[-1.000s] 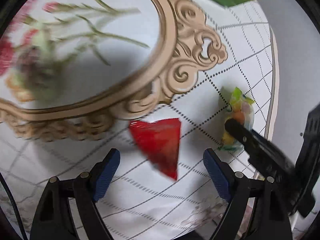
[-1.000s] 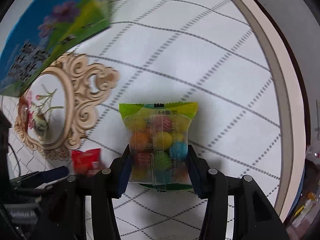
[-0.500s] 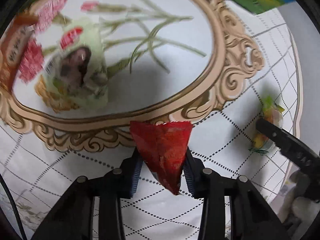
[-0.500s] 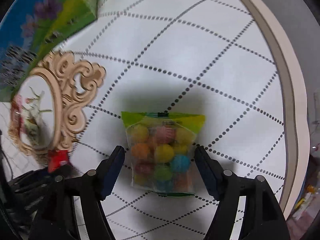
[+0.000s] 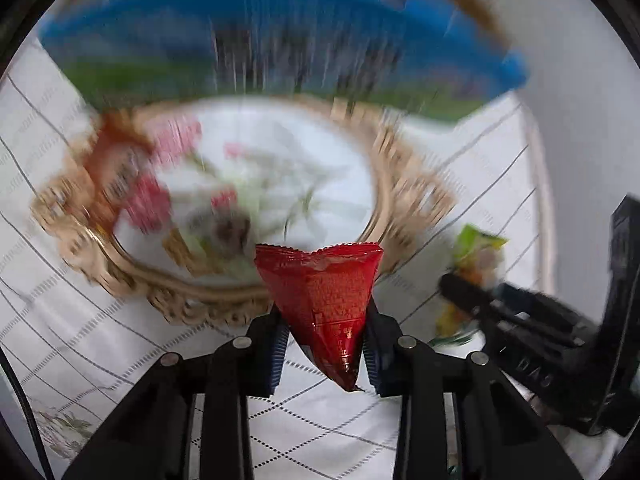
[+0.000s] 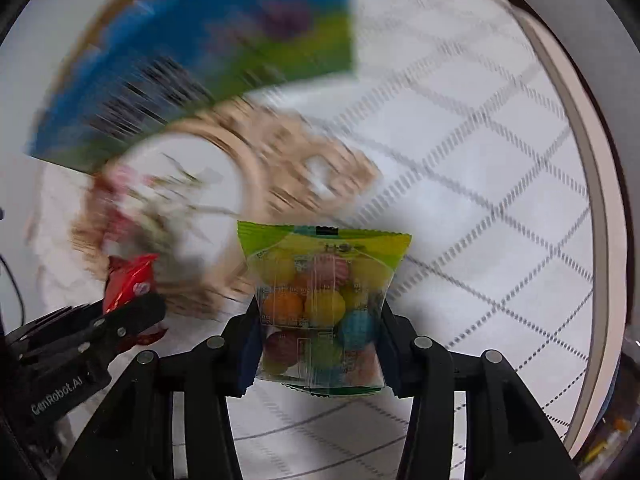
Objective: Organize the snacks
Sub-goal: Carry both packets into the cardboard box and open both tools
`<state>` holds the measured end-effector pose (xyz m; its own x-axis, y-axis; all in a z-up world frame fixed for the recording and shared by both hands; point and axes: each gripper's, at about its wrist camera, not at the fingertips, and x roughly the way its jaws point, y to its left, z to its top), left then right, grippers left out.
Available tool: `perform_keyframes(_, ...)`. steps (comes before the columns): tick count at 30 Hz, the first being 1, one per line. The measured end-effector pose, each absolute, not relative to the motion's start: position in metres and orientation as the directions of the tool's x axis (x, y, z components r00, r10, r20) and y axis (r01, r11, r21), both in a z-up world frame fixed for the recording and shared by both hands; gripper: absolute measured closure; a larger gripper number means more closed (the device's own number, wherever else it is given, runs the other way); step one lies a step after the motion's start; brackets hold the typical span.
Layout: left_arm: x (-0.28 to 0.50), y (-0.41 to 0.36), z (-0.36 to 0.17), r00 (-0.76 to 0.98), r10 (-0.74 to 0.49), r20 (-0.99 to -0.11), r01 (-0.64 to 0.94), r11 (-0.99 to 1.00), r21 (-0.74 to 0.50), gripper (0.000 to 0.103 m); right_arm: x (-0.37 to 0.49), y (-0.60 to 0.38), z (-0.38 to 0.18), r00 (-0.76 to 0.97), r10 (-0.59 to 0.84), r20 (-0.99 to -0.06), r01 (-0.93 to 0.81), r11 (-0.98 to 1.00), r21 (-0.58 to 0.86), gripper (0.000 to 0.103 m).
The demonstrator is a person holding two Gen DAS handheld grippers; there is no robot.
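Now both grippers are loaded and pointing steeply down at the white tablecloth with its dotted diamond grid (image 6: 500,168). At six o'clock in the left wrist view, the left gripper (image 5: 324,344) has its blue pads (image 5: 276,350) pinched tight on a shiny red triangular foil snack packet (image 5: 320,292); the packet's long axis runs along the fingers, its crimped wide edge towards twelve o'clock and its narrow tip towards six, poking back past the pads. Over in the right wrist view, the right gripper (image 6: 318,344) is closing its jaws on a clear pouch of coloured candy balls with a green header strip (image 6: 320,300), and the pads are already pressing its two sides in. That pouch stands lengthwise between the fingers, green header at twelve o'clock, bottom seam at six. Each camera catches the other tool: the red packet shows at eight o'clock in the right view, the candy pouch at three o'clock in the left view. Beyond both packets lies an oval tray with an ornate beige scrolled rim and a painted flower centre (image 5: 412,196), badly blurred, with some wrapped snacks on it that cannot be made out. At twelve o'clock sits a blue and green printed box (image 5: 280,40), also smeared.
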<state>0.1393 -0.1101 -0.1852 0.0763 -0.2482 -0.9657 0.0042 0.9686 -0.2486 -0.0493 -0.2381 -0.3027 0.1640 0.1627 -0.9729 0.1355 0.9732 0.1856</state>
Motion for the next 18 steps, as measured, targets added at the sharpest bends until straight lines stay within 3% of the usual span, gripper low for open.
perform_keyframes(5, 0.193, -0.090, -0.107, 0.204, -0.302, -0.931, 0.024, 0.953, -0.303, 0.073, 0.004, -0.223, -0.213, 0.292, 0.256, -0.921, 0.066, 0.956, 0.286, 0.052)
perform_keyframes(10, 0.255, -0.074, -0.074, 0.260, -0.266, -0.928, 0.019, 0.962, -0.271, 0.073, 0.088, -0.220, -0.151, 0.357, 0.275, -0.892, 0.009, 0.955, 0.298, 0.052)
perform_keyframes(18, 0.357, -0.042, -0.111, 0.160, -0.144, -0.977, -0.031, 0.988, -0.151, 0.073, 0.208, -0.179, -0.176, 0.294, 0.225, -0.929, -0.011, 0.973, 0.232, 0.052)
